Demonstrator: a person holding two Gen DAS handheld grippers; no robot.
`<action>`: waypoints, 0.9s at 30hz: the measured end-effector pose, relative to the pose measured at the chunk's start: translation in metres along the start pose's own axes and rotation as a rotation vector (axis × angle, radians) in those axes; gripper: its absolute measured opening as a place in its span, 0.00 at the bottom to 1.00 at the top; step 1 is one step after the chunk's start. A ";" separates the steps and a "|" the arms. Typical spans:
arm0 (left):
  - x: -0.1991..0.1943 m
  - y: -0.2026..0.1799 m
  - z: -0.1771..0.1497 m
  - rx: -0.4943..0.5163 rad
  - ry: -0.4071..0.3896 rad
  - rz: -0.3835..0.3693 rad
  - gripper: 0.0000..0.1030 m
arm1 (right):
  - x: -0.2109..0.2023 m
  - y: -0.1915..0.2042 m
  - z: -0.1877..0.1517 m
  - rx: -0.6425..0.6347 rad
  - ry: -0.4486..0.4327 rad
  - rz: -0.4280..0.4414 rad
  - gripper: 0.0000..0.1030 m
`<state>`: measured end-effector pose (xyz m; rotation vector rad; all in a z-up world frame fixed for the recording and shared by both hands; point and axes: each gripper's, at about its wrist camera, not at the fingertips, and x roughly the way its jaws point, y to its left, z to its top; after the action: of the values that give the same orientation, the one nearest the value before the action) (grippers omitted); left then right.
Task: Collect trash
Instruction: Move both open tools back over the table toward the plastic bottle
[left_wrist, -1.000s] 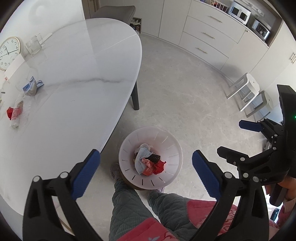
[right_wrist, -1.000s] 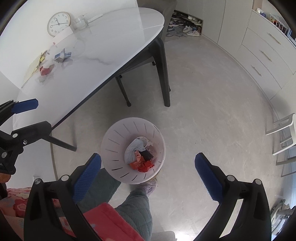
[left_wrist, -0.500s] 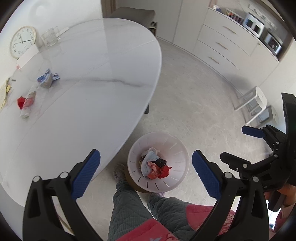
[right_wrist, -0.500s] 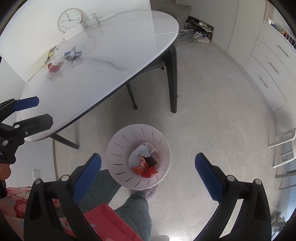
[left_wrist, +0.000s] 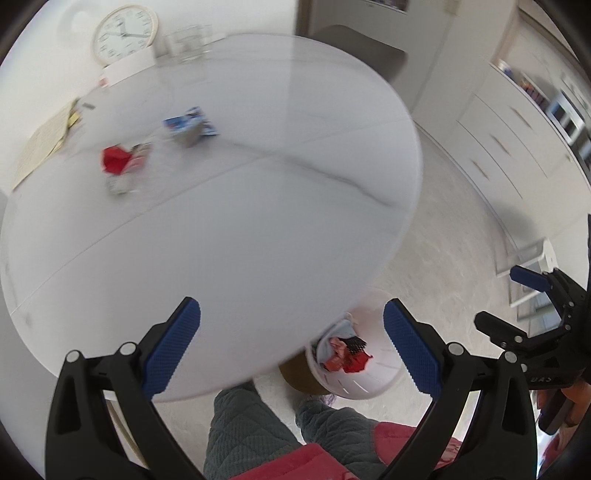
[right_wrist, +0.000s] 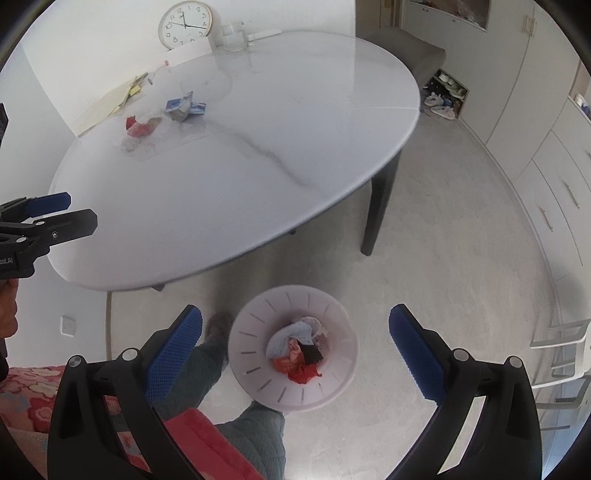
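A white slotted trash bin (right_wrist: 293, 343) stands on the floor by the person's feet, holding crumpled red, blue and black wrappers (right_wrist: 297, 350); in the left wrist view the bin (left_wrist: 373, 380) is partly hidden under the table edge. On the white oval table (right_wrist: 258, 147) lie a red wrapper with a clear bottle (right_wrist: 138, 129) and a blue-white carton (right_wrist: 183, 107), also in the left wrist view: the red wrapper (left_wrist: 116, 160) and the carton (left_wrist: 188, 127). My left gripper (left_wrist: 291, 345) is open and empty over the near table edge. My right gripper (right_wrist: 295, 350) is open and empty above the bin.
A round clock (right_wrist: 185, 24), a glass jar (right_wrist: 232, 35) and yellow papers (right_wrist: 110, 99) sit at the table's far side. A dark table leg (right_wrist: 378, 210) stands right of the bin. Cabinets (right_wrist: 554, 177) and a white stool (right_wrist: 565, 350) line the right.
Both grippers have swung up and away from the bin toward the table. The left view now looks across the tabletop and is blurred. Both stay open and empty.
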<state>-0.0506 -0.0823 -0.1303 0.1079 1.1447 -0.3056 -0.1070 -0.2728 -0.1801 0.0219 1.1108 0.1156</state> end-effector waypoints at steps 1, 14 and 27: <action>0.000 0.012 0.003 -0.012 -0.001 0.002 0.92 | 0.003 0.007 0.007 -0.004 -0.002 -0.004 0.97; 0.012 0.160 0.048 0.080 0.012 0.016 0.92 | 0.051 0.110 0.074 0.146 -0.031 0.005 0.97; 0.020 0.265 0.073 0.037 0.022 -0.017 0.92 | 0.083 0.202 0.140 0.146 -0.018 0.050 0.98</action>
<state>0.0991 0.1494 -0.1367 0.1345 1.1621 -0.3418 0.0377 -0.0582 -0.1765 0.1813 1.0989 0.0783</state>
